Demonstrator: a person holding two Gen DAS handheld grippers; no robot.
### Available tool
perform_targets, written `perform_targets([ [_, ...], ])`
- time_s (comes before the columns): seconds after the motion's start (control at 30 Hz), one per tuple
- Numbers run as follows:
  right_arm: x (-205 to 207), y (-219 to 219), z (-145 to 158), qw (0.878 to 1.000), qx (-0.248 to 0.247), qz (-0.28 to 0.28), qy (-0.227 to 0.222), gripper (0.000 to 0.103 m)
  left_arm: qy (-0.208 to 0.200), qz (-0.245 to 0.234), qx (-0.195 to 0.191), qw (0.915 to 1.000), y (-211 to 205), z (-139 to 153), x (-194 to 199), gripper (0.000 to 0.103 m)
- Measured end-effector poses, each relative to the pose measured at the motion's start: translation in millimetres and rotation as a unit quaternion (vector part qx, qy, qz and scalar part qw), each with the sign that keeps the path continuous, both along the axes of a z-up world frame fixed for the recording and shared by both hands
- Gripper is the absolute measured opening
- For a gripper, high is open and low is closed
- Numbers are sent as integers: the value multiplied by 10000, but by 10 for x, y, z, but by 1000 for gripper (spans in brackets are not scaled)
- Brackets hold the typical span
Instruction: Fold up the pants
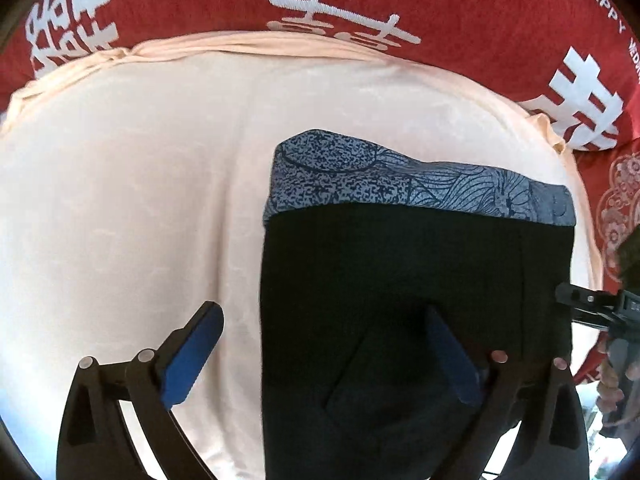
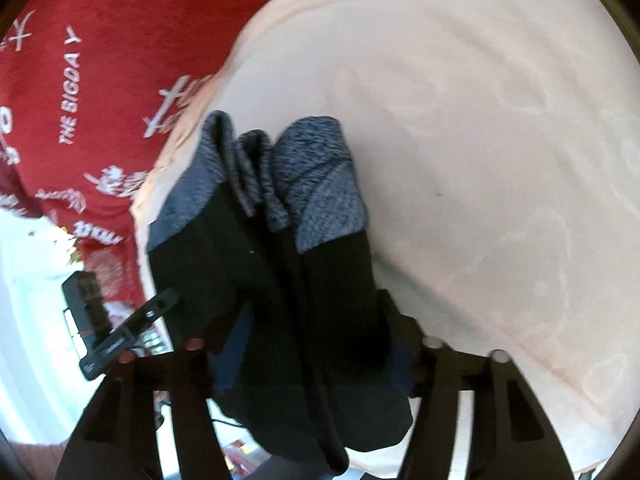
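Two grippers meet black pants (image 1: pixel 400 280) on a peach sheet (image 1: pixel 120 200): left gripper (image 1: pixel 320 352) spread apart, right gripper (image 2: pixel 308 344) clamped on them; red cloth (image 2: pixel 100 40) reads "THE BIGDAY"

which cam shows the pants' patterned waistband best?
Left wrist: the waistband lies flat, sharp and unobstructed across the black pants. The right wrist view shows it bunched into folds and motion-blurred.

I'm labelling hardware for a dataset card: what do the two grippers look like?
Left gripper: black angular frame, two fingers faced with blue pads, silver round pins at the joints. Right gripper: same black frame and silver pins; its pads look dark blue but are mostly hidden by cloth. No cables or markings visible.
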State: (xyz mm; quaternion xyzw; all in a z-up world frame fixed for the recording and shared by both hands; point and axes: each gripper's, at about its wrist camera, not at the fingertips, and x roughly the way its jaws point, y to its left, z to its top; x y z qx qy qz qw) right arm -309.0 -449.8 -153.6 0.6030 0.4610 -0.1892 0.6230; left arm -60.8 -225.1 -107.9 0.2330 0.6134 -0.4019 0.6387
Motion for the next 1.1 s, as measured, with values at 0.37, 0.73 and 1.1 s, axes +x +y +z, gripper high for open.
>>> perform_targets([
  [0.37,-290,238,511,9831,-1157,70,1414,81,-911,-271,399,9947,217,415,-253,102],
  [0.73,-125,824,1166,9554,-2222,510,1879,103,-1098,-330,478,9923,405,820,-645,102],
  [1.1,80,1182,1571,9602,-2008,461,1887,103,-1362,-307,389,9894,599,1290,-762,102],
])
